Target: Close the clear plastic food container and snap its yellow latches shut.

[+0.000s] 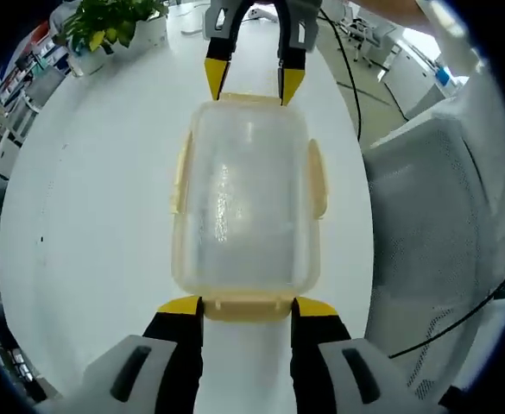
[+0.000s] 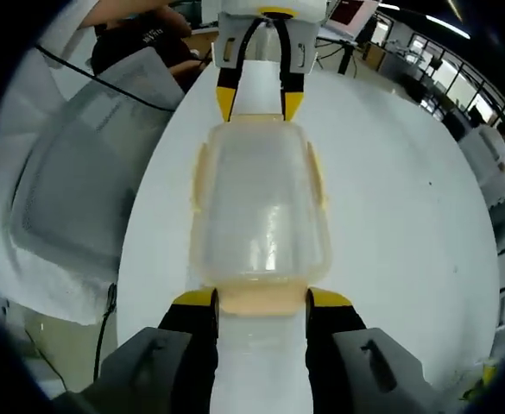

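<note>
Lidded container (image 1: 248, 203) on white table (image 1: 88, 216), between both tongs
Left gripper (image 1: 247, 305) and right gripper (image 2: 262, 298) at opposite end latches, jaws apart, straddling each latch

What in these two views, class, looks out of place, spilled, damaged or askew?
Nothing stands out. The clear container sits flat on the white table with its lid on, nothing spilled or cracked. The left gripper and right gripper sit open at its two ends.
</note>
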